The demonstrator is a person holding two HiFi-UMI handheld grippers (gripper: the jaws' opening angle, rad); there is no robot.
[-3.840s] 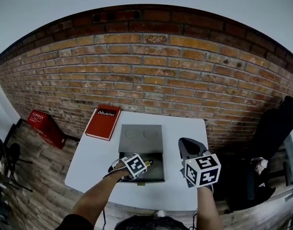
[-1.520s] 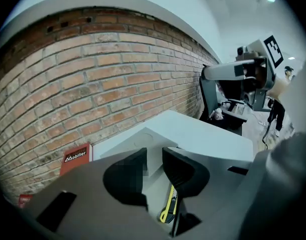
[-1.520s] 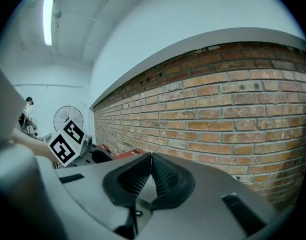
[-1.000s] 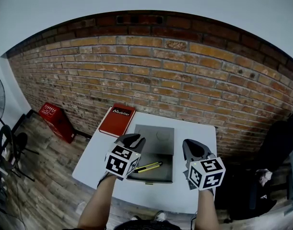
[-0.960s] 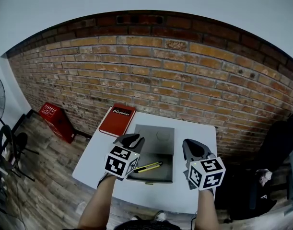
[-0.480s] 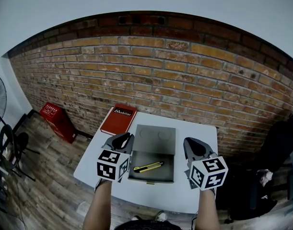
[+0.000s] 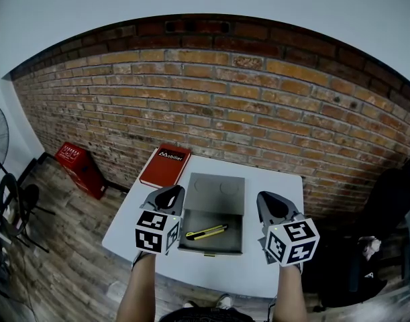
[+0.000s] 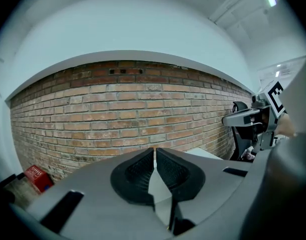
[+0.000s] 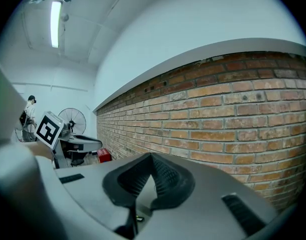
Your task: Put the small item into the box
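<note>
Left claw has just clenched on nothing and pulled back beside the box, right claw also clenched empty, yellow cutter lies inside the box, so placement looks done.

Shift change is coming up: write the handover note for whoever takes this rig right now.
Left tongs: just closed shut, nothing between them, left of the grey box.
Right tongs: shut, empty, right of it.
Small yellow item: lying inside the open box on the white table.
Done: item is in.
Left: nothing certain; perhaps shut the lid.
</note>
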